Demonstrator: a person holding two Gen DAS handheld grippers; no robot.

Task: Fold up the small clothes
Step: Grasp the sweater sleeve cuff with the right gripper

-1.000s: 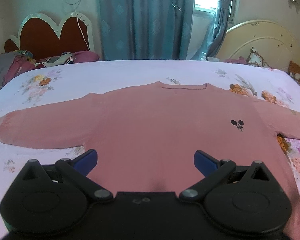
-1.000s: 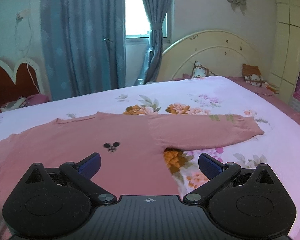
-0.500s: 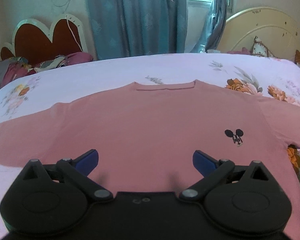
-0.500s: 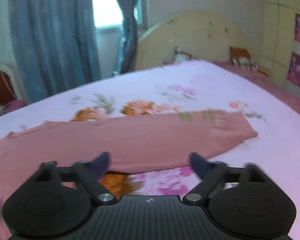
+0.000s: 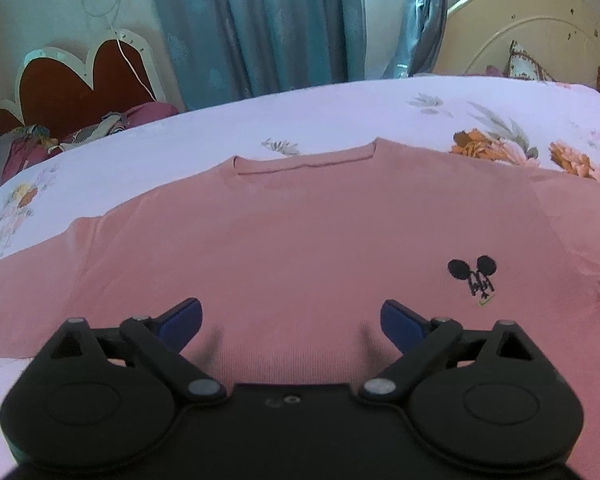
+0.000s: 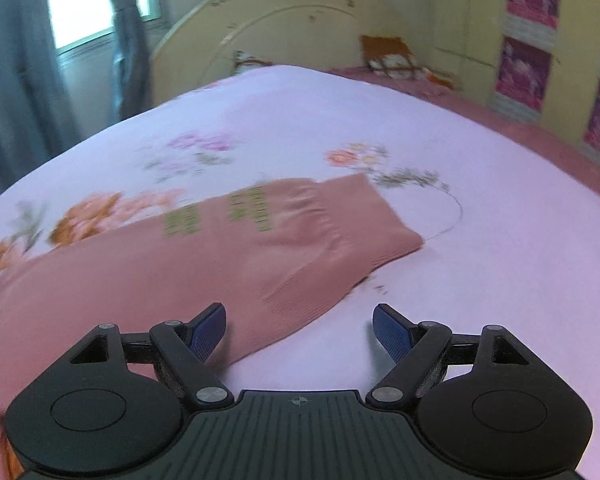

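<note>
A pink long-sleeved sweater (image 5: 300, 240) lies flat, front up, on the floral bedsheet (image 5: 259, 120), collar at the far side, with a small black mouse logo (image 5: 474, 276) on the chest. My left gripper (image 5: 291, 318) is open and empty, low over the sweater's body. In the right wrist view the sweater's right sleeve (image 6: 259, 248) stretches to the right, its ribbed cuff (image 6: 364, 220) flat on the sheet. My right gripper (image 6: 299, 326) is open and empty, just in front of the sleeve's near edge, close to the cuff.
A heart-shaped headboard (image 5: 79, 80) with piled clothes (image 5: 39, 140) stands far left. Blue curtains (image 5: 259, 24) hang behind the bed. A cream headboard (image 6: 279, 28) with pillows and a wall cabinet (image 6: 560, 48) are at the right.
My right gripper has swung right along the sleeve, from the chest and logo to the cuff end. My left gripper has moved forward and lower over the sweater's body. Both stay open.
</note>
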